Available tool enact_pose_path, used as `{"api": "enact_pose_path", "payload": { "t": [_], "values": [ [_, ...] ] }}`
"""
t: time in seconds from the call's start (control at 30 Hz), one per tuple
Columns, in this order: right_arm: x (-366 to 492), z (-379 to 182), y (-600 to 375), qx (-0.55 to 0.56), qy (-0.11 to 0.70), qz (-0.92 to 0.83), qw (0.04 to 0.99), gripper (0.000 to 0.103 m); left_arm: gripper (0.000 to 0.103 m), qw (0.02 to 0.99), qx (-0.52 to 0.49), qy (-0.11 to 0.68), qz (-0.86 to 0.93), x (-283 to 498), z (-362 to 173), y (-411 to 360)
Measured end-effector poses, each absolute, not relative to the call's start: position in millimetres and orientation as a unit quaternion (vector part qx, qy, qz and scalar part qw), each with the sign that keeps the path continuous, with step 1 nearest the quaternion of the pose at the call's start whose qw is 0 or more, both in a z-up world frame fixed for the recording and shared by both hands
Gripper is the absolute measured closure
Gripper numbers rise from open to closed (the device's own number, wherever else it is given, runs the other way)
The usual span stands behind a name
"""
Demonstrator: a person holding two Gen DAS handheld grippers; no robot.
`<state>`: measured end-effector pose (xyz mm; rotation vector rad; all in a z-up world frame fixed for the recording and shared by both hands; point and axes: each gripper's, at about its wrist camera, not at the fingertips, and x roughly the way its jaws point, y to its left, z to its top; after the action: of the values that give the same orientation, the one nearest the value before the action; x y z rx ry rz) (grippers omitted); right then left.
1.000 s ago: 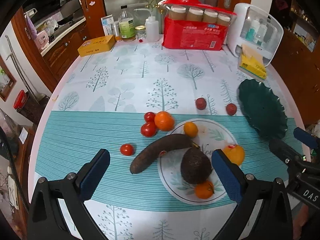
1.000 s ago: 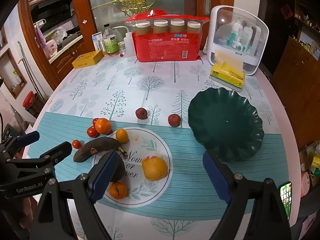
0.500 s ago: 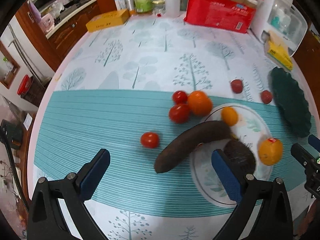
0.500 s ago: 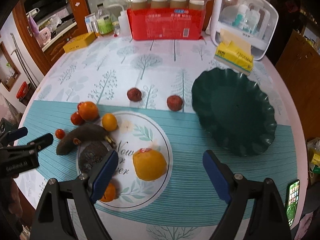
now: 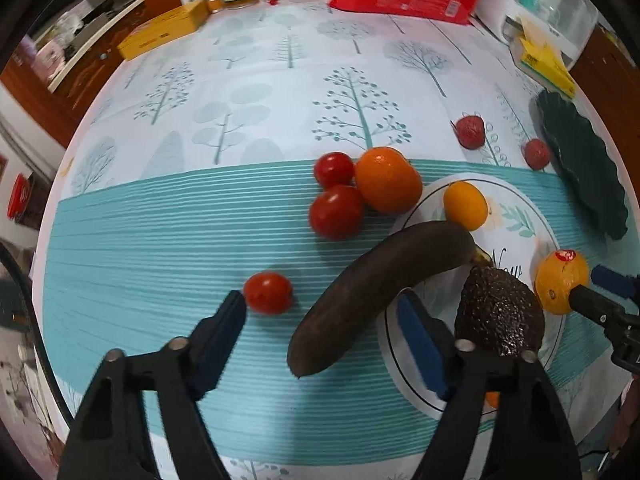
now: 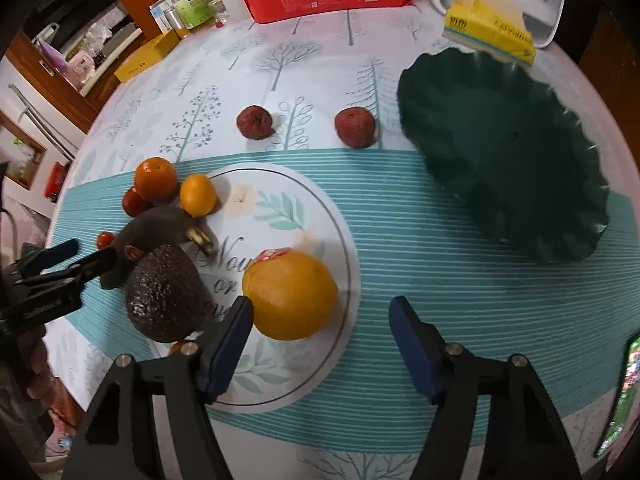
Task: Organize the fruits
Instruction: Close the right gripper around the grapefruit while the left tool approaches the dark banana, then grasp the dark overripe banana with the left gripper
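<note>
Left gripper [image 5: 320,320] jaws narrowing around the blackened banana [image 5: 376,292], apart; right gripper [image 6: 320,324] narrowing, untouching beside the big orange [image 6: 290,294].

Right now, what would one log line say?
left gripper: closing around banana | right gripper: closing beside orange | neither gripped

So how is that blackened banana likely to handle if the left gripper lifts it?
The banana has skin gone dark brown all over, so it is probably soft and may squash or sag under the left gripper fingers. Its long curved shape should keep it from rolling. One end rests on the white plate, so it may tilt on lifting.
</note>
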<state>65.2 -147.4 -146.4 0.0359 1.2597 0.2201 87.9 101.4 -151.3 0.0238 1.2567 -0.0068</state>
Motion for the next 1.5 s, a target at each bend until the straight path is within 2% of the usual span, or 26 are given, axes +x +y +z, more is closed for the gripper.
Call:
{"api": "enact_pose_path", "payload": {
  "t": [0.23, 0.4, 0.5, 0.77, 0.87, 1.13, 1.23, 1.27, 1.37, 1.5],
  "values": [
    [68, -153, -134, -0.008, 0.594, 0.123, 0.795, 0.034, 0.032, 0.809, 0.054, 0.583, -0.05, 98, -154, 85],
    [74, -162, -128, -0.02, 0.6, 0.126, 0.789, 0.042, 0.034, 0.804, 0.077, 0.585, -0.075, 101, -155, 78],
    [76, -167, -125, -0.024, 0.606, 0.126, 0.785, 0.051, 0.037, 0.799, 0.088, 0.588, -0.088, 100, -154, 75],
    [76, -170, -122, -0.029, 0.606, 0.13, 0.785, 0.052, 0.036, 0.795, 0.109, 0.588, -0.099, 106, -158, 69],
    [76, -170, -121, -0.032, 0.606, 0.129, 0.785, 0.053, 0.029, 0.792, 0.121, 0.59, -0.105, 109, -161, 63],
    [76, -170, -120, -0.036, 0.606, 0.126, 0.785, 0.053, 0.031, 0.778, 0.159, 0.592, -0.136, 103, -170, 45],
    [76, -170, -119, -0.037, 0.606, 0.124, 0.785, 0.053, 0.044, 0.776, 0.138, 0.6, -0.136, 107, -173, 52],
    [76, -170, -118, -0.038, 0.606, 0.124, 0.785, 0.054, 0.055, 0.781, 0.134, 0.597, -0.128, 107, -171, 56],
    [75, -169, -119, -0.037, 0.604, 0.125, 0.786, 0.055, 0.064, 0.783, 0.117, 0.599, -0.116, 107, -168, 66],
    [74, -168, -120, -0.035, 0.603, 0.124, 0.788, 0.055, 0.066, 0.783, 0.078, 0.608, -0.103, 103, -163, 76]
  ]
}}
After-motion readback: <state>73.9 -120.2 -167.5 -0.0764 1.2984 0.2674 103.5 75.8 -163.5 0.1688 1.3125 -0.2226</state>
